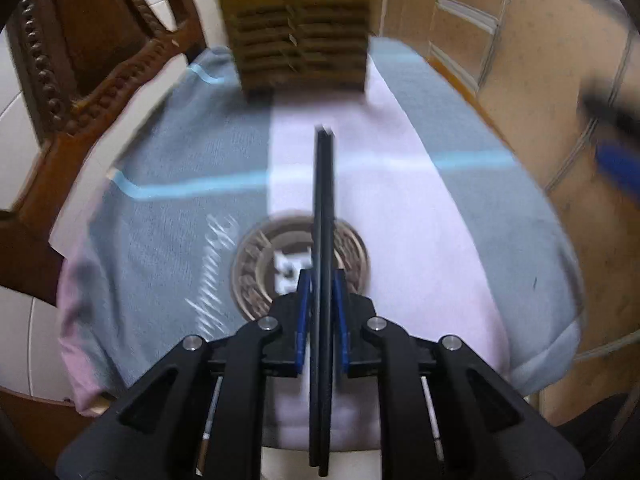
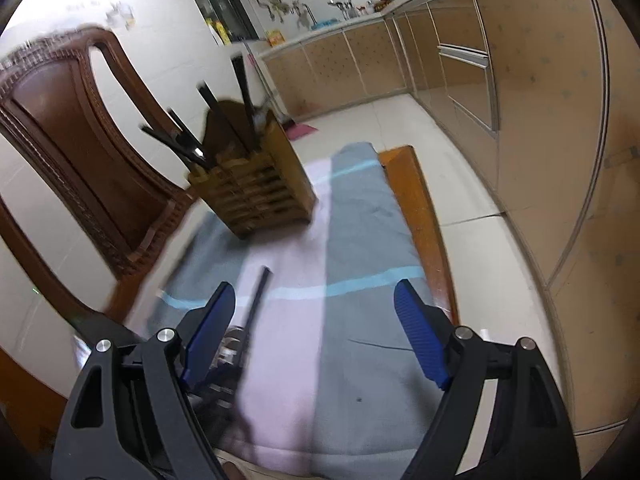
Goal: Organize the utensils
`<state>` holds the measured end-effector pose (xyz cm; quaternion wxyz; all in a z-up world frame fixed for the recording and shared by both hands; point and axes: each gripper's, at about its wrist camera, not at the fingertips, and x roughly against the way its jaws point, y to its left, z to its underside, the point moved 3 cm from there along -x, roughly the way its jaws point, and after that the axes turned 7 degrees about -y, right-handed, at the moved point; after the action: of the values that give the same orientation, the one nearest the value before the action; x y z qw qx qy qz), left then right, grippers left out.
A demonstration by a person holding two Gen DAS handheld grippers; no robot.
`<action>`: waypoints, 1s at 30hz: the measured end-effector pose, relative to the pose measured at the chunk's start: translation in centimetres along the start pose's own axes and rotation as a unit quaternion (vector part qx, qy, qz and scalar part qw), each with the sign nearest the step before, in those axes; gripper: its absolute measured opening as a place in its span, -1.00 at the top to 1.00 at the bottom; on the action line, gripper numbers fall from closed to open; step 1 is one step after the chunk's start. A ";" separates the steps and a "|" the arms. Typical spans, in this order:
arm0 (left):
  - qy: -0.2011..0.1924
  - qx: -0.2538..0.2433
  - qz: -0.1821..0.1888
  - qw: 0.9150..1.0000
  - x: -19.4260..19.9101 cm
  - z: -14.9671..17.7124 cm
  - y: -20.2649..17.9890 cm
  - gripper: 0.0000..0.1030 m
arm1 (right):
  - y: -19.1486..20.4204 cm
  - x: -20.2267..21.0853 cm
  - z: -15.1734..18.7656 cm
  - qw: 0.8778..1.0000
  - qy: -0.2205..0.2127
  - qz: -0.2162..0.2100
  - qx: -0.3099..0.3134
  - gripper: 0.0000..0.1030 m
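A pair of black chopsticks [image 1: 323,240] sits pinched between the blue pads of the left gripper [image 1: 322,312], poised over the striped towel [image 1: 180,216] in front of the wooden utensil holder [image 1: 298,36]. I'd say they're mid-carry, and next need tipping upright over a free slot, while the right gripper [image 2: 316,328] hangs wide open and empty. The towel's script and round emblem [image 1: 260,264] are too blurred to read.

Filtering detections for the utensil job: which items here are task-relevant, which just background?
Relevant:
- left gripper, shut on black chopsticks
- wooden utensil holder
- right gripper, open

Background:
- striped towel
- wooden chair
- kitchen cabinets
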<state>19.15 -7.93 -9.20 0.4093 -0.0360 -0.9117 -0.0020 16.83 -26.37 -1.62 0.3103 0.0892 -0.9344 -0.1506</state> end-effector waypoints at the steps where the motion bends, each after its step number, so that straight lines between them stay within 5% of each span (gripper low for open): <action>1: -0.012 0.009 -0.004 1.000 0.3 -1.0 1.0 0.76 | 0.1 -0.4 0.2 1.000 0.006 0.009 0.007 -0.55; 5: 0.009 0.021 0.001 1.000 -1.3 -3.4 3.8 0.76 | 1.0 -2.5 0.9 0.998 0.032 0.038 0.040 -0.55; 11: 0.057 -0.013 0.032 0.998 -4.9 -2.4 2.5 0.75 | 1.9 -3.6 1.3 0.997 0.039 0.037 0.051 -0.55; 18: 0.046 -0.035 0.021 0.998 -5.4 -2.5 1.9 0.73 | 2.4 -3.5 1.4 0.997 0.041 0.031 0.056 -0.55; 23: 0.038 -0.014 0.018 0.999 -4.1 -2.6 3.0 0.52 | 2.4 -3.5 1.4 0.997 0.041 0.030 0.055 -0.55; 27: 0.023 -0.054 0.007 0.998 -4.3 -1.6 1.9 0.21 | 2.2 -3.2 1.3 0.997 0.041 0.031 0.054 -0.55; 30: 0.014 -0.061 -0.001 0.998 -4.4 -1.5 1.9 0.17 | 2.1 -3.0 1.3 0.997 0.039 0.029 0.051 -0.55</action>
<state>23.32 -6.41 -11.54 0.4188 -0.0597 -0.9042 -0.0584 18.29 -23.30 -3.58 0.3461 0.0833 -0.9301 -0.0899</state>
